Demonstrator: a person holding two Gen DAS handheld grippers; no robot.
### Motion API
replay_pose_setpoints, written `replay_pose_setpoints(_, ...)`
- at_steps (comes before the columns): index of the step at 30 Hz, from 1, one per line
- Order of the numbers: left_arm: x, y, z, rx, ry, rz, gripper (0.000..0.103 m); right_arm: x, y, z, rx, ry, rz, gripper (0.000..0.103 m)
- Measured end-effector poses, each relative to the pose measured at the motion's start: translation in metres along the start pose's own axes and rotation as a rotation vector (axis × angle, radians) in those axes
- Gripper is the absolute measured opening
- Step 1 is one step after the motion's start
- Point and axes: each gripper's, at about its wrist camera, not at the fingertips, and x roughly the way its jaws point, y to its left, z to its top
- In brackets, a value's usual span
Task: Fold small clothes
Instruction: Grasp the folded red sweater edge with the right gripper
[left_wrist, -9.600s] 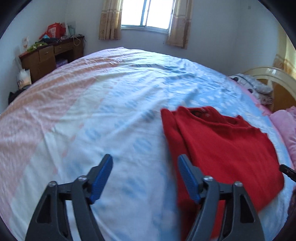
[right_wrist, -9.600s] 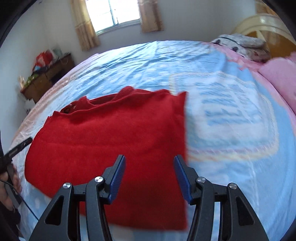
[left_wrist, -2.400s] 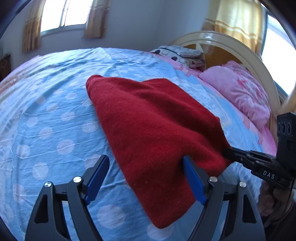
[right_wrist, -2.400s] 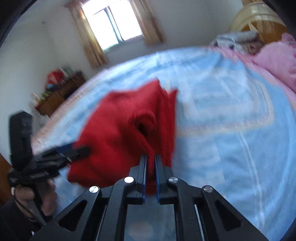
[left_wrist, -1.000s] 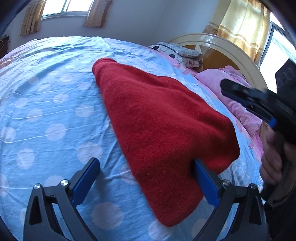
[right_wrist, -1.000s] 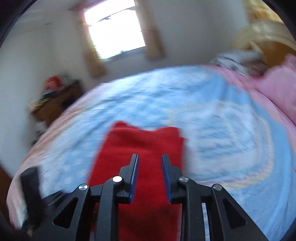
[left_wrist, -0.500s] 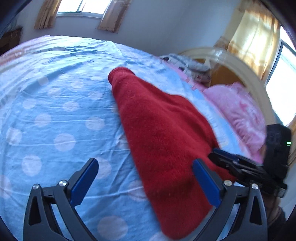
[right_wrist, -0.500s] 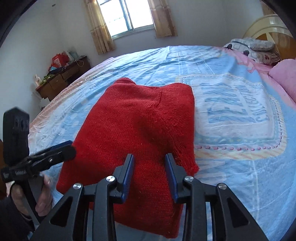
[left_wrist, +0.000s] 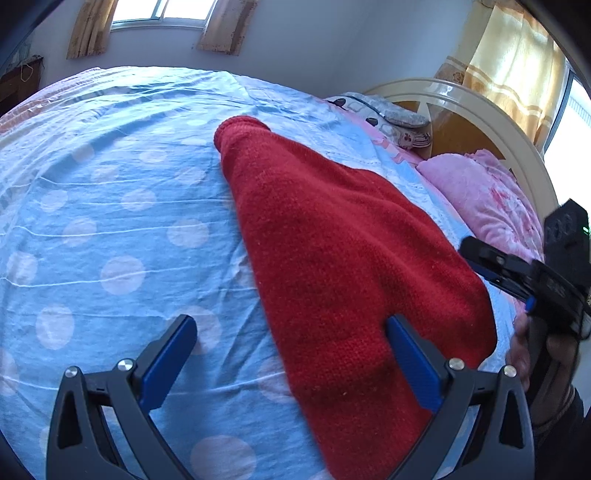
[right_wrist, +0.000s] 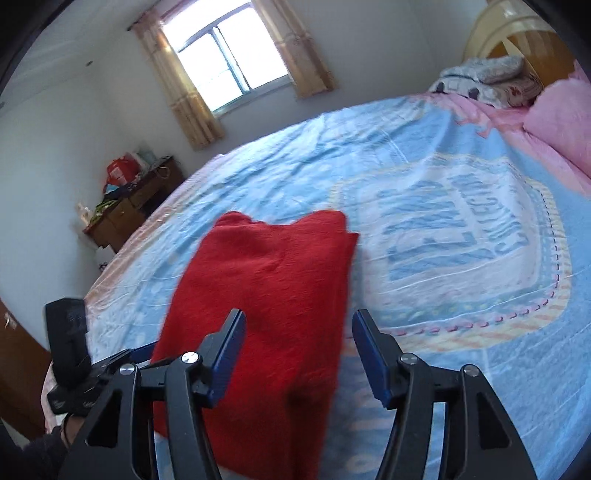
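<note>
A red knitted sweater (left_wrist: 332, 266) lies folded into a long strip on the blue bedspread (left_wrist: 110, 221). My left gripper (left_wrist: 291, 354) hangs open over the near left edge of the sweater, its jaws wide apart with nothing pinched. In the right wrist view the same sweater (right_wrist: 273, 295) runs away from me. My right gripper (right_wrist: 297, 339) hovers above its near right edge, jaws opening, the cloth below them and not pressed. The right gripper (left_wrist: 495, 269) also shows at the sweater's right edge in the left wrist view.
Pink pillows (left_wrist: 484, 199) and a folded blanket (left_wrist: 388, 118) lie by the cream headboard (left_wrist: 480, 110). A wooden desk (right_wrist: 129, 214) with clutter stands by the wall under the window (right_wrist: 229, 62). A hand (right_wrist: 70, 424) holds the left gripper's handle.
The right gripper's jaws have spread from a narrow gap to wide apart, and it has sunk lower toward the sweater's near end. The left gripper has stayed open and nearly in place.
</note>
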Motion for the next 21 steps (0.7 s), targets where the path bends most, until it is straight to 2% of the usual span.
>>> replay_pose_setpoints(6, 0.002, -0.001, 0.001, 0.003, 0.004, 0.0, 0.103, 0.032, -0.026, 0.008, 0.105, 0.076, 0.056, 0.062)
replay_pose_setpoints(14, 0.002, 0.0, 0.002, -0.001, 0.005, -0.037, 0.103, 0.051, -0.039, 0.023, 0.179, 0.078, 0.126, 0.063)
replay_pose_setpoints(21, 0.005, -0.001, 0.003, 0.004, 0.016, -0.068, 0.103, 0.064, -0.051, 0.034, 0.218, 0.092, 0.153, 0.063)
